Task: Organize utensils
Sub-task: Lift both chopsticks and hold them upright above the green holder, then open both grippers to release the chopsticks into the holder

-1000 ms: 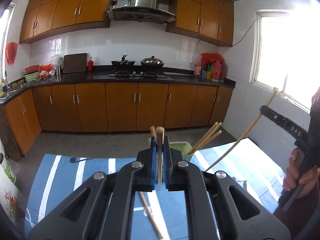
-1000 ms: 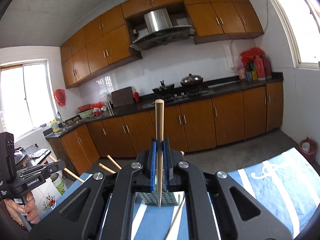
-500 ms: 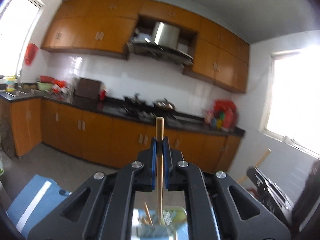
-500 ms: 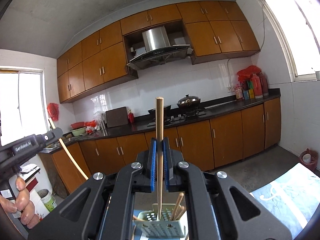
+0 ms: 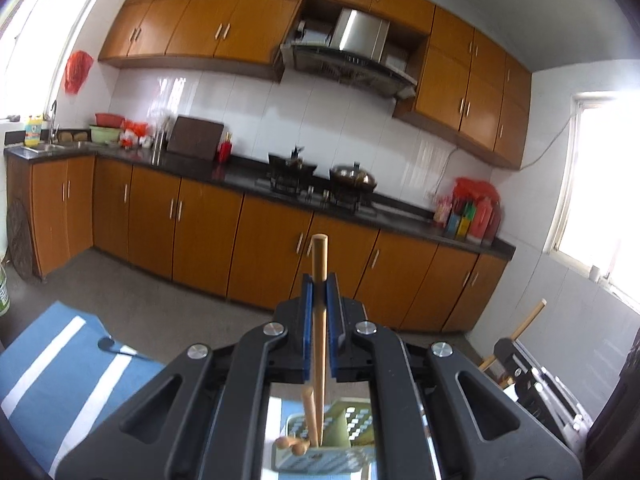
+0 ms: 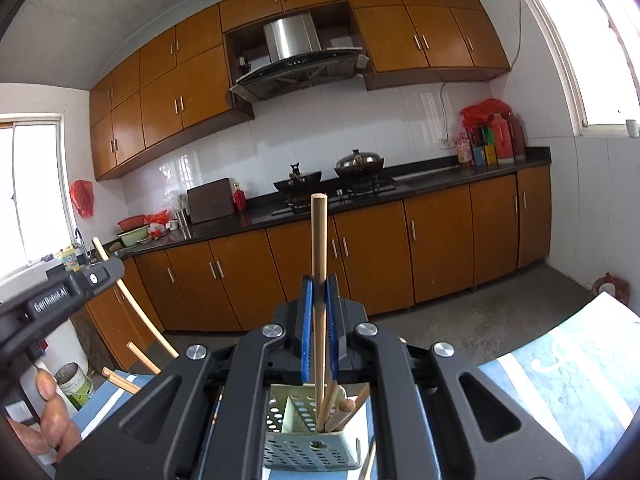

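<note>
My left gripper (image 5: 319,288) is shut on a wooden chopstick (image 5: 319,320), held upright with its lower tip inside the perforated green utensil holder (image 5: 352,436), where other wooden utensils (image 5: 294,443) stand. My right gripper (image 6: 319,292) is shut on another wooden chopstick (image 6: 319,280), also upright, its tip in the same holder (image 6: 304,432) next to several sticks (image 6: 340,404). The left gripper shows at the left of the right wrist view (image 6: 60,292). The right gripper shows at the right of the left wrist view (image 5: 532,372).
The holder stands on a table with a blue and white striped cloth (image 5: 52,364). A dark spoon (image 5: 116,347) lies on the cloth at the left. Kitchen cabinets and a counter (image 5: 240,176) are behind. A bucket (image 6: 76,384) stands on the floor.
Both grippers lifted their chopsticks off the table, turned them upright and brought them over the holder; now both tips sit down inside it.
</note>
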Demonstrator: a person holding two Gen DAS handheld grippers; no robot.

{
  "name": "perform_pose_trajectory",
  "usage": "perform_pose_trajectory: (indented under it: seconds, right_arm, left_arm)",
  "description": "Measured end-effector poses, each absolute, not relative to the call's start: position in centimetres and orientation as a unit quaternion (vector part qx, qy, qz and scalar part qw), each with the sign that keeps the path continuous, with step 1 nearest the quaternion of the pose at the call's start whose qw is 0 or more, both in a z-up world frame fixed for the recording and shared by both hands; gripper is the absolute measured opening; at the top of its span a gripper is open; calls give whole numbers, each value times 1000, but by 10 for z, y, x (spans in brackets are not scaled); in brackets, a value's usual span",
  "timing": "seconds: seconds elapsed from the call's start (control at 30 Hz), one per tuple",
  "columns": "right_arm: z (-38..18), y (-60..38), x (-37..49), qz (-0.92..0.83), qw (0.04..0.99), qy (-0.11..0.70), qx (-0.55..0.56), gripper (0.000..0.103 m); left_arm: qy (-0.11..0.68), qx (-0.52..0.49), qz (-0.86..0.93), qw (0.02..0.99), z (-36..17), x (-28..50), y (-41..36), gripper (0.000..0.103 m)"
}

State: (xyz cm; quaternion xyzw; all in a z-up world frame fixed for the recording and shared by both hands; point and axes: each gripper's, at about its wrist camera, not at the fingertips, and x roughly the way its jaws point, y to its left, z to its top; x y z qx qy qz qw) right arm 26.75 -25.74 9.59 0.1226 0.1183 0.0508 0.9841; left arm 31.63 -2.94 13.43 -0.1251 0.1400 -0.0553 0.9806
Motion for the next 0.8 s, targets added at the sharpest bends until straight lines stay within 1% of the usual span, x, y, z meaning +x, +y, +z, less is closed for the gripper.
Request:
perform_pose_trajectory:
  seconds: [0.13, 0.17, 0.2, 0.23, 0.27, 0.3, 0.33, 0.43, 0.47, 0.5, 0.57, 0.63, 0.8]
  right_arm:
    - [98, -259, 265, 46, 982, 132, 125, 8]
    - [100, -260, 262, 45, 982, 132, 125, 9]
    - [103, -262, 257, 45, 983, 130, 125, 12]
    - [105, -263, 254, 43, 983, 128, 125, 16]
    - [108, -265, 249, 40, 983, 125, 125, 27]
    - [111, -268, 242, 34, 984, 121, 123, 33]
    - [112, -270, 236, 30, 985, 120, 121, 37]
    - [111, -280, 216, 20, 985, 132, 112, 37]
    - [108, -283, 210, 17, 984, 139, 109, 39]
    - [102, -286, 204, 15, 983, 149, 106, 40]
    - [84, -292, 193, 12, 978, 181, 98, 41]
    - [55, -293, 188, 6, 969, 230, 87, 41]
    - [-22, -283, 187, 24, 935, 341, 96, 41]
  left_arm:
    - [163, -115, -56, 978, 128, 320, -30, 8]
    - [163, -115, -56, 978, 130, 318, -29, 10]
    - [162, -115, -59, 978, 131, 315, -28, 14]
    - [160, -113, -60, 979, 134, 311, -27, 17]
    - [157, -112, -60, 979, 138, 305, -27, 23]
    - [153, -112, -63, 980, 141, 301, -26, 26]
    - [151, -113, -65, 980, 145, 296, -25, 27]
    - [149, -106, -69, 981, 152, 273, -17, 32]
    - [154, -106, -70, 980, 152, 262, -12, 35]
    - [158, -108, -74, 979, 150, 253, -6, 37]
    - [166, -108, -76, 977, 142, 235, 3, 41]
    - [181, -100, -69, 976, 124, 217, 14, 45]
    - [257, -73, -27, 963, 51, 196, 38, 46]
